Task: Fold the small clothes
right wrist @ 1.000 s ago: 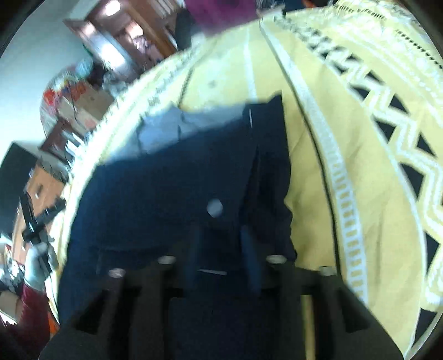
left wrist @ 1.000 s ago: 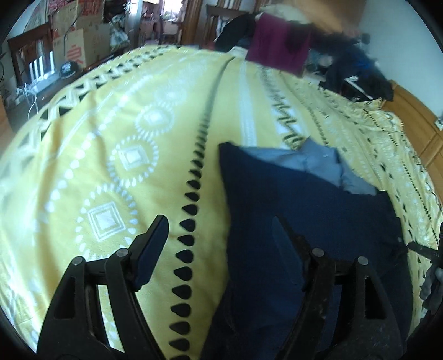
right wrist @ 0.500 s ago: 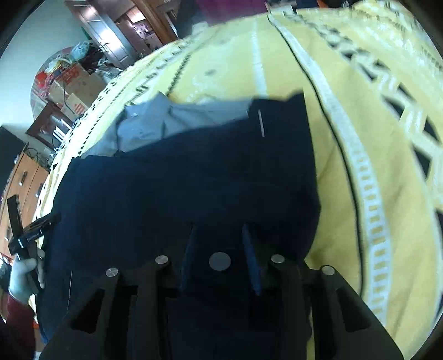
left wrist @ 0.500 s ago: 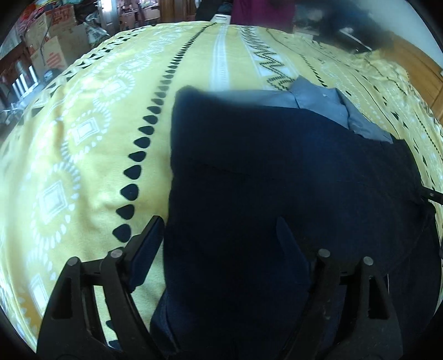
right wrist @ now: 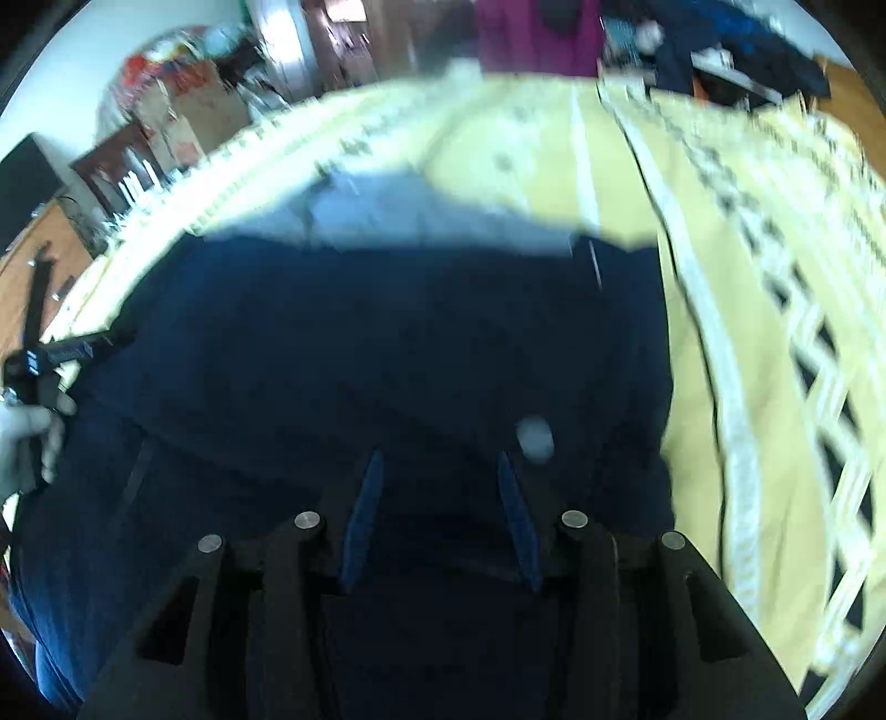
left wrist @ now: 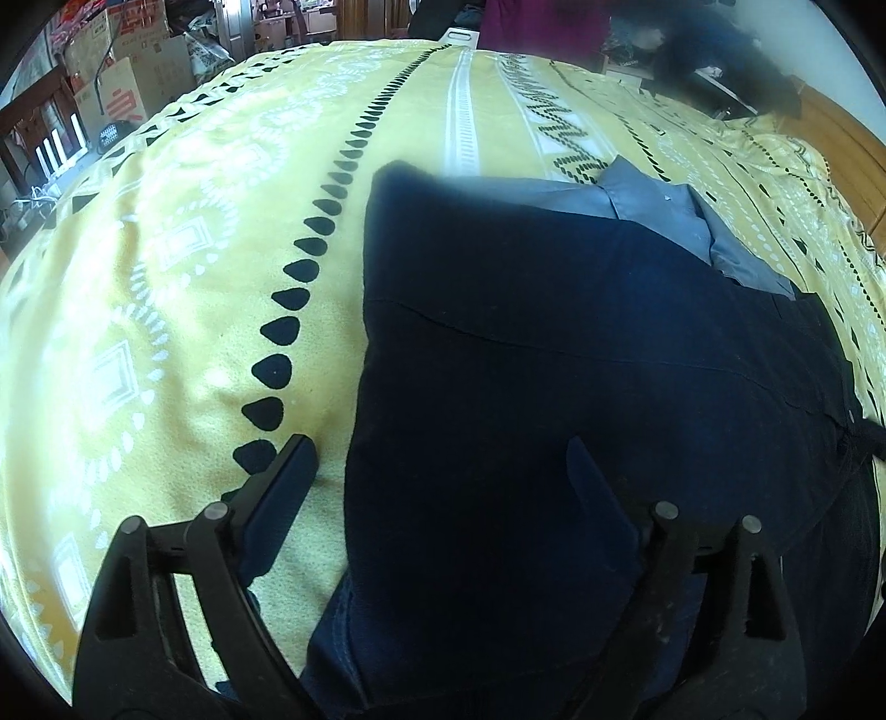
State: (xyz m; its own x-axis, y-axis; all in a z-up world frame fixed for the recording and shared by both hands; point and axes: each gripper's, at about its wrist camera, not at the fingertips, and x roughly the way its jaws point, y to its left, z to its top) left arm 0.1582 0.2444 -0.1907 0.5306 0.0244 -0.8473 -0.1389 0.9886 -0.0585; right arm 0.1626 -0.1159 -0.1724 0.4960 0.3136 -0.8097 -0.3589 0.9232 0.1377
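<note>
A dark navy garment (left wrist: pixel 554 360) lies spread on the yellow patterned bedspread (left wrist: pixel 166 277), with a grey-blue piece (left wrist: pixel 664 216) showing at its far edge. My left gripper (left wrist: pixel 437 465) is open, its jaws straddling the garment's left edge low over the bed. In the right wrist view the navy garment (right wrist: pixel 387 343) fills the middle, and my right gripper (right wrist: pixel 437 471) hovers over it with its jaws partly open and nothing between them. A silver button (right wrist: pixel 534 437) shows near its right finger. The left gripper also shows at the left edge of the right wrist view (right wrist: pixel 61 351).
Cardboard boxes (left wrist: pixel 133 94) and clutter stand beyond the bed's far left. A magenta cloth (left wrist: pixel 542 25) and dark clothes (left wrist: pixel 720 50) lie at the bed's far end. A wooden bed frame (left wrist: pixel 847 144) runs along the right.
My left gripper has moved right and forward over the garment's left edge. My right gripper has opened a little and swung, with the view now blurred.
</note>
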